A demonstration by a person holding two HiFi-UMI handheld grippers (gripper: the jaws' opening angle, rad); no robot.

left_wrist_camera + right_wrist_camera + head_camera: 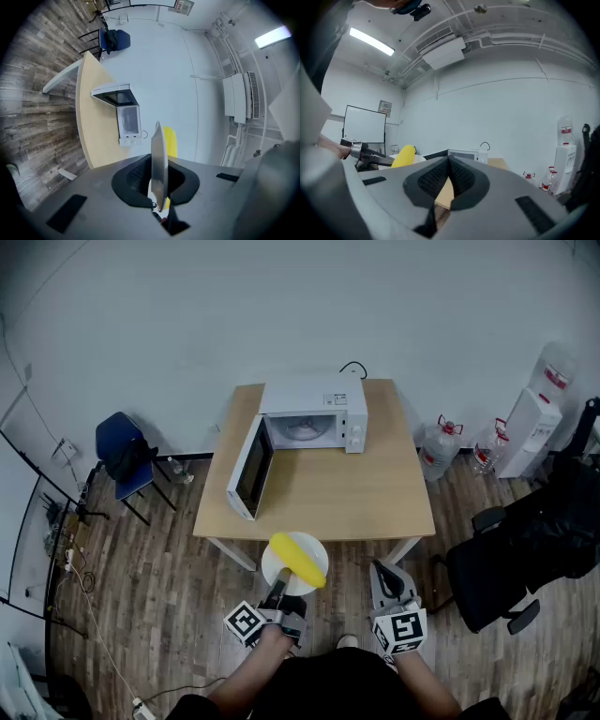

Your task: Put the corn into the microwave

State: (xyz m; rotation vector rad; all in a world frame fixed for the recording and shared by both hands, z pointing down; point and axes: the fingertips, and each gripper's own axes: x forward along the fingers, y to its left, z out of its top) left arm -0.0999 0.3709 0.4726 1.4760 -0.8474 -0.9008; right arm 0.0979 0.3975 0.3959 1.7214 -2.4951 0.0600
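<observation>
White plate (274, 570) first, since that's what the left gripper (278, 587) actually has. Its fingers (133, 180) are clamped tight on the near rim, and the left gripper view shows the plate edge-on right between them. The corn (298, 559) lies on top of the plate, just past those fingertips and a bit to their right, not touched by them at all. So it's riding loose, which is the thing to watch imo.

Well ahead of the fingers, on the wooden table (328, 498), sits the microwave (319, 409). Its door (251, 468) is swung wide open to the left of the cavity. Looks to me like the carry-in is only starting, with the plate not over the table yet.

To do it well I'd keep the plate dead flat, because a round cob will roll with any tilt. Go slow and aim straight into the opening, staying right of the open door.

Right gripper (386, 577): fingers pressed together with nothing between them, off to the right of the plate and not touching it. It could steady the rim if the plate sags.
</observation>
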